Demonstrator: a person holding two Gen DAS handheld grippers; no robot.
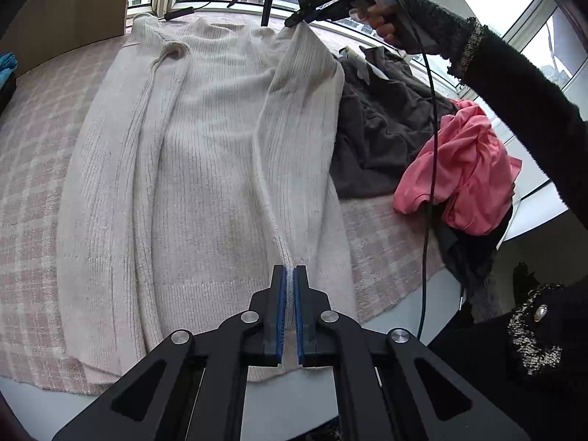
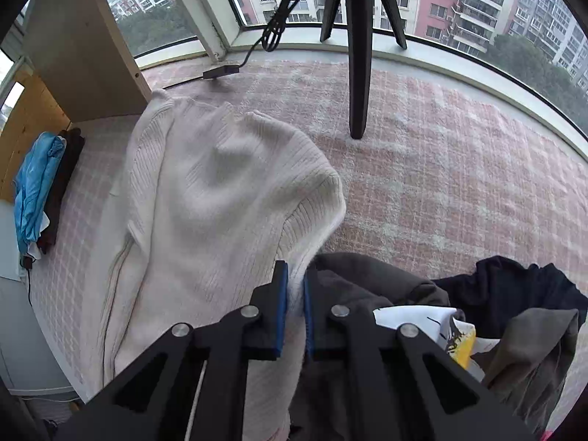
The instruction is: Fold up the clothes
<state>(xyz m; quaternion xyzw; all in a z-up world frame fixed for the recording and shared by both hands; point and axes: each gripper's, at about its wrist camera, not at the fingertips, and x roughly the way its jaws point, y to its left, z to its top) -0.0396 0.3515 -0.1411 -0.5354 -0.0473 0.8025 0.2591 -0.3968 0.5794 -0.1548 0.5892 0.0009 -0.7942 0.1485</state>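
**Sweater being folded along its right edge**

Knitwear is filling the scene: a cream ribbed sweater [image 1: 205, 169] is lying flat on a pink checked blanket [image 1: 33, 183], its neck pointing toward the window. The left gripper [image 1: 291, 275] is pinching the sweater's hem edge between its blue pads. The right gripper [image 2: 294, 286] is clamping the same side up near the shoulder and lifting it, so that edge is rising in a soft ridge above the body of the sweater. A person's hand [image 1: 386, 22] is holding that gripper.

The knit is looking thick, fuzzy and limp; it is likely to sag and stretch between grips, so holding the firmer hem and shoulder seam seems wise. It is probably moderately heavy, not slippery.

Beside the sweater's lifted edge, a dark grey garment [image 1: 386, 125] and a pink garment [image 1: 463, 169] are lying crumpled. A tripod [image 2: 358, 55] is standing beyond the sweater's neck.
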